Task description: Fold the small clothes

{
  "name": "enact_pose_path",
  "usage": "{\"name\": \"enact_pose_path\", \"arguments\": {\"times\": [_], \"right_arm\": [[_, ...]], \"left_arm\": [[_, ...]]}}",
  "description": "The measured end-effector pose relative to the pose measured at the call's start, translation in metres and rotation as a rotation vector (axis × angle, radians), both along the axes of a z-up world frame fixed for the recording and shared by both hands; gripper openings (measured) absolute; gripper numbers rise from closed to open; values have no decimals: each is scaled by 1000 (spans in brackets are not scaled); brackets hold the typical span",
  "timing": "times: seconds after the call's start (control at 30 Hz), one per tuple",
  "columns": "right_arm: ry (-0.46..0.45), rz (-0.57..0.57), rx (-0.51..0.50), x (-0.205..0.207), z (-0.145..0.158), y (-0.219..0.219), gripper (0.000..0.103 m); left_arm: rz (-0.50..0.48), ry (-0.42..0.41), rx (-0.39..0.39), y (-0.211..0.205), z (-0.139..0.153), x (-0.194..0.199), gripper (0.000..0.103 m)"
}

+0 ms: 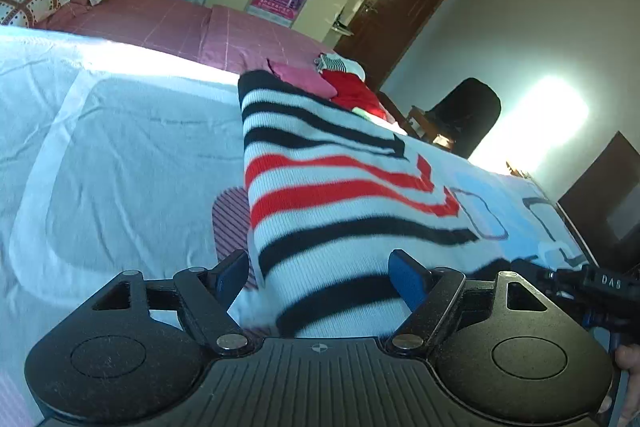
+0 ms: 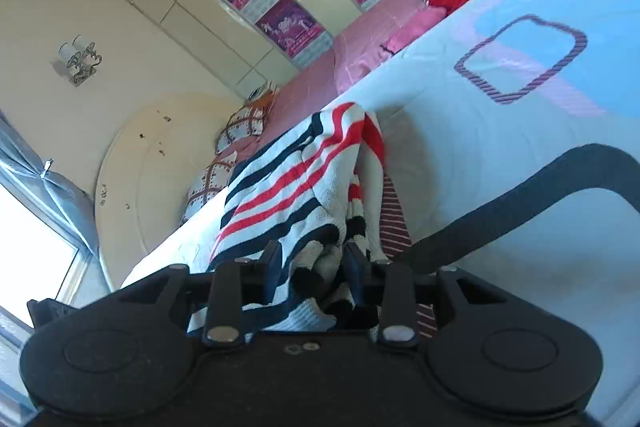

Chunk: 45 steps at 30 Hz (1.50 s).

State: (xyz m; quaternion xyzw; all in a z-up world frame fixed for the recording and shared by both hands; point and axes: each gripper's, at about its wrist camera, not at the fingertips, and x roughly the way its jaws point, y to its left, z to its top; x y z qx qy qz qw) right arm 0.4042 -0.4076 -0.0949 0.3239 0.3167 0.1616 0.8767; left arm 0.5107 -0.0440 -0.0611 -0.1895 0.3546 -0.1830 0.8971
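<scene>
left gripper (image 1: 320, 283): fingers spread around striped sweater (image 1: 332, 195), steadying its edge
right gripper (image 2: 310, 267): pinching bunched sweater hem, lifting it off bedsheet (image 2: 500, 163) to fold

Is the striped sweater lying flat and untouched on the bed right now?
No, the right hand-held gripper has the striped sweater bunched between its fingers, lifting it off the blue bedspread.
</scene>
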Motion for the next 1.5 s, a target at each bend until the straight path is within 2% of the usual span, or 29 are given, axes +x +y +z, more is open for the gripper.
{"name": "enact_pose_path", "arguments": {"times": [0.03,0.07,0.23,0.3,0.4,0.43,0.5,0.57,0.63,0.7,0.73,0.77,0.8,0.83,0.9,1.0,1.13,1.2,1.23,1.3,1.37,1.4,1.5], "right_arm": [[-12,9,-14,-3,3,2,11],[0,13,-46,-4,0,5,7],[13,57,-191,-10,-21,15,5],[24,46,-127,-10,-29,10,5],[33,30,-136,-12,-17,10,7],[3,12,-143,-19,-8,9,11],[-89,-18,-194,-32,13,11,12],[-158,0,-210,-35,25,16,12],[-194,61,-233,-32,27,28,12],[-179,103,-284,-26,20,39,11],[-132,109,-356,-20,12,47,3],[-72,115,-431,-14,0,52,0],[-38,129,-451,-9,-11,55,0],[-56,120,-425,-12,-15,52,0],[-35,109,-388,-11,-15,47,0],[-32,117,-439,-10,-11,54,0],[-12,113,-422,-7,-7,51,0],[-4,115,-400,-10,-6,51,7],[-3,122,-379,-9,-3,49,16],[-24,120,-343,-12,4,46,27],[-42,118,-295,-12,9,41,41],[-51,113,-264,-11,10,36,42],[-52,93,-121,-2,10,14,42]], "left_arm": [[-3,3,14,-2,-1,-2,76],[-5,3,36,-3,-3,-4,76],[-13,-28,114,-8,-18,-25,78],[5,-50,102,-4,-27,-33,80],[33,-26,78,2,-17,-38,78],[46,-49,67,5,-10,-44,76],[64,-107,68,12,3,-58,76],[91,-94,83,18,3,-60,76],[107,-44,97,22,-7,-57,76],[107,-13,91,24,-17,-57,76],[105,-4,98,24,-20,-57,76],[101,-9,109,23,-23,-58,76],[100,-14,118,22,-24,-58,76],[100,-17,127,20,-24,-57,76],[96,-16,136,18,-24,-57,76],[93,-12,131,20,-23,-56,76],[93,-8,129,21,-22,-55,76],[89,-2,132,21,-21,-55,76],[86,3,133,20,-19,-53,76],[81,11,131,21,-15,-51,76],[91,0,126,22,-8,-49,86],[94,-18,123,24,-3,-47,89],[76,-52,59,31,5,-30,89]]}}
